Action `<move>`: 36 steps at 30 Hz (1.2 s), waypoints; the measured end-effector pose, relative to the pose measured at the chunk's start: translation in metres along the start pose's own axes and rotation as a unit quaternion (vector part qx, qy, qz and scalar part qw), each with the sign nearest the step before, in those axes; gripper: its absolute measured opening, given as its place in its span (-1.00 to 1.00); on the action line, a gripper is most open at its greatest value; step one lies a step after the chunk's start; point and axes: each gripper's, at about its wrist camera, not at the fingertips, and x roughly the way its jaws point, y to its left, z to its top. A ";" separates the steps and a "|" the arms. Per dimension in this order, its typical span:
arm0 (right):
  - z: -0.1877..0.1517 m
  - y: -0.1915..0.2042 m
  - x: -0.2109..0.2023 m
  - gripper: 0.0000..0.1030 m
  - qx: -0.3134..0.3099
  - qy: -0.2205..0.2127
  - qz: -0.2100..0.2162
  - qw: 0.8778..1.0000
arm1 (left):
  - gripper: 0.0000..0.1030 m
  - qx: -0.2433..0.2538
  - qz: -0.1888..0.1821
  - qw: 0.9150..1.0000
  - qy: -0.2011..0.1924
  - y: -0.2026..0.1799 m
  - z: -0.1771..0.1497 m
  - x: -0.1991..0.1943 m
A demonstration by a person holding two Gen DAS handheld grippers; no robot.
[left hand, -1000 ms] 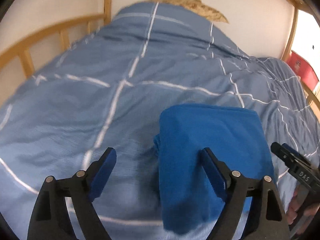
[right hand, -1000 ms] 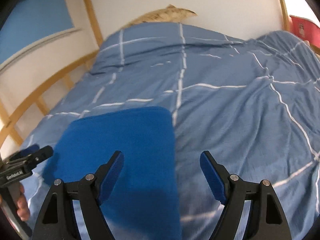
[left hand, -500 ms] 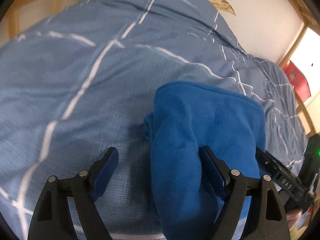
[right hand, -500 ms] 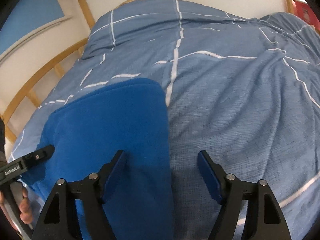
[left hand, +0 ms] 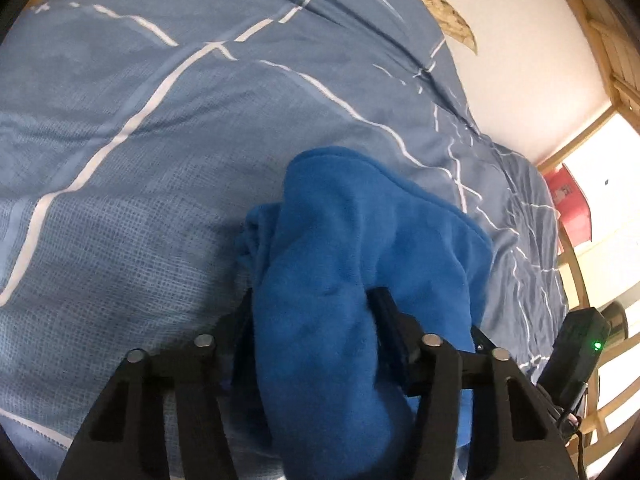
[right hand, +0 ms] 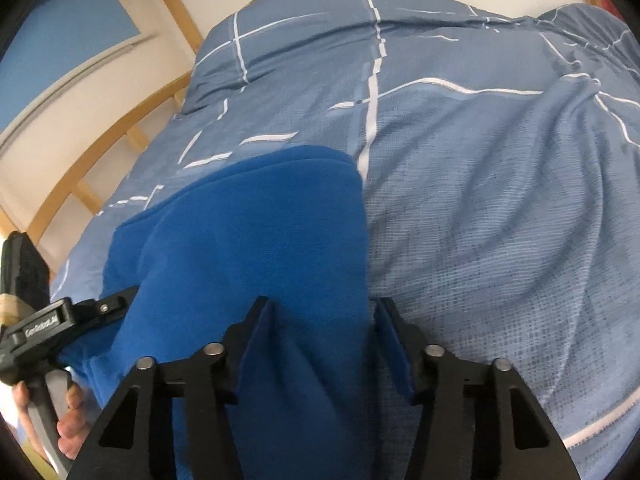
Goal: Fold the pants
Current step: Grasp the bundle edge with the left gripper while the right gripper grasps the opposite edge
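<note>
Left gripper (left hand: 312,316) fingers (left hand: 390,312) clamped on bunched blue pants (left hand: 360,248) atop blue checked duvet (left hand: 160,120).
</note>
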 end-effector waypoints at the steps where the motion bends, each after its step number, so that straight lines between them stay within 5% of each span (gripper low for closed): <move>1: 0.000 0.000 0.000 -0.09 0.001 -0.001 0.002 1.000 | -0.05 0.000 -0.001 1.000 -0.001 -0.001 0.000 -0.001; 10: 0.003 0.019 -0.024 -0.55 -0.038 -0.030 -0.018 0.999 | -0.31 0.006 -0.012 1.000 -0.018 -0.010 0.003 -0.015; 24: 0.027 0.050 -0.096 -0.58 -0.037 -0.076 -0.017 0.996 | -0.35 0.071 -0.023 0.995 -0.065 -0.051 0.023 -0.091; 30: 0.037 0.096 -0.099 -0.58 -0.049 -0.082 0.005 0.995 | -0.35 0.107 0.011 0.991 -0.082 -0.025 0.049 -0.129; 36: 0.039 0.145 -0.058 -0.58 -0.076 -0.059 0.022 0.995 | -0.35 0.112 0.045 0.990 -0.071 0.030 0.072 -0.134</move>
